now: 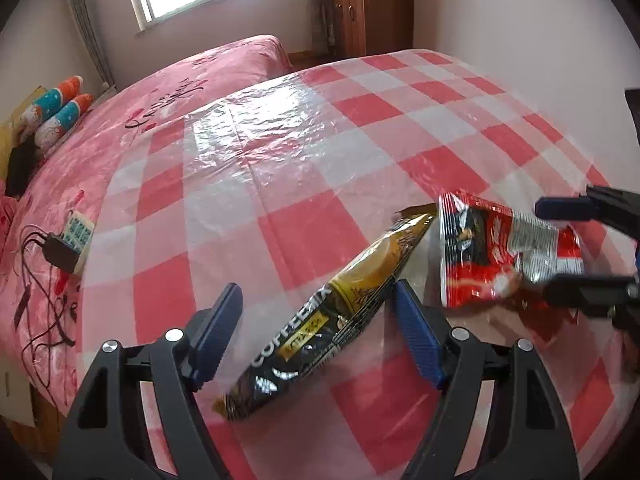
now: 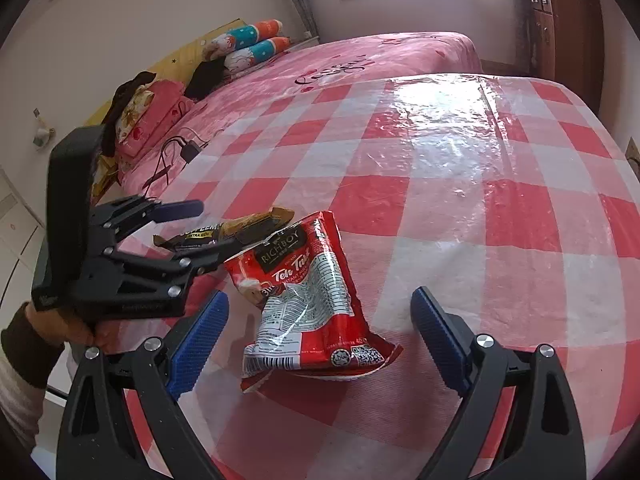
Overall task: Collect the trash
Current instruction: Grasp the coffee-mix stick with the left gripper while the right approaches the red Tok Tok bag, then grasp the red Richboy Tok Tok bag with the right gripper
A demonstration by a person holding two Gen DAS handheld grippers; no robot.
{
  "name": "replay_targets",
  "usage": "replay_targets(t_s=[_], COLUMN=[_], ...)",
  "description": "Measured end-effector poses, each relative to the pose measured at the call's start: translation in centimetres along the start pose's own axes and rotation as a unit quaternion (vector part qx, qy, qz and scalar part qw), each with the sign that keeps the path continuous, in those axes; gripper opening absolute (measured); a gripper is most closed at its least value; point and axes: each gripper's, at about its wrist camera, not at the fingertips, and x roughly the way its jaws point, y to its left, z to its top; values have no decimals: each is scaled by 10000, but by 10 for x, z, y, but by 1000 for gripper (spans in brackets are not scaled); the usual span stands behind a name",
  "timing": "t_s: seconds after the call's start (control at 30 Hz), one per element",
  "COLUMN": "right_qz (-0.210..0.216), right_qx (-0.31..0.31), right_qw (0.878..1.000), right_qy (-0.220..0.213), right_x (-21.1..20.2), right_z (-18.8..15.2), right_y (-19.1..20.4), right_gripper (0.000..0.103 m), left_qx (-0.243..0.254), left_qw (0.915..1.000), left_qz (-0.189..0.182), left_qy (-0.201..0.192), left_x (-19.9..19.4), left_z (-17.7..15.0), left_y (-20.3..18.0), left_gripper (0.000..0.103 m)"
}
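Observation:
A black and gold coffee mix packet (image 1: 340, 312) lies on the red and white checked tablecloth (image 1: 248, 184), between the open fingers of my left gripper (image 1: 316, 300). A crumpled red and silver tea packet (image 2: 308, 304) lies just right of it, between the open fingers of my right gripper (image 2: 320, 320). In the left wrist view the tea packet (image 1: 500, 252) sits between the right gripper's fingers (image 1: 560, 208) at the right edge. In the right wrist view the left gripper (image 2: 196, 236) straddles the coffee packet (image 2: 240, 228). Neither gripper is closed on anything.
A pink bed (image 2: 380, 56) adjoins the table on the far side, with bolster pillows (image 2: 256, 40), a black charger with cables (image 1: 60, 254) and a small white box (image 1: 78, 232). A wooden cabinet (image 1: 360, 8) stands by the far wall under the window side.

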Motion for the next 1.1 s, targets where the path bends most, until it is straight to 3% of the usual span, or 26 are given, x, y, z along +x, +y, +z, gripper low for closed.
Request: replay_targets(t_s=[0.03, 0.17, 0.37, 0.67, 0.9, 1.1], right_qz=[20, 33, -2, -421, -958, -1096], right_qx=[4, 0, -51, -393, -648, -884], right_qw=[10000, 10000, 10000, 9982, 9931, 9897], right_qy=[0, 4, 29, 162, 213, 261], right_x=[0, 2, 3, 13, 19, 23], right_z=[0, 1, 1, 0, -3, -5], right_y=[0, 2, 5, 22, 30, 35], right_gripper=[92, 93, 94, 94, 79, 72], left_qx=[-41, -73, -151, -759, -1114, -1493], left_qw=[10000, 9993, 9987, 9962, 9932, 9880], left_qz=[-67, -341, -407, -321, -262, -338], left_qy=[-41, -148, -253, -291, -199, -190], left_x=[1, 1, 0, -8, -22, -37], left_z=[0, 1, 0, -8, -24, -42], left_y=[0, -8, -14, -13, -9, 1], left_gripper=[76, 51, 37, 31, 29, 25])
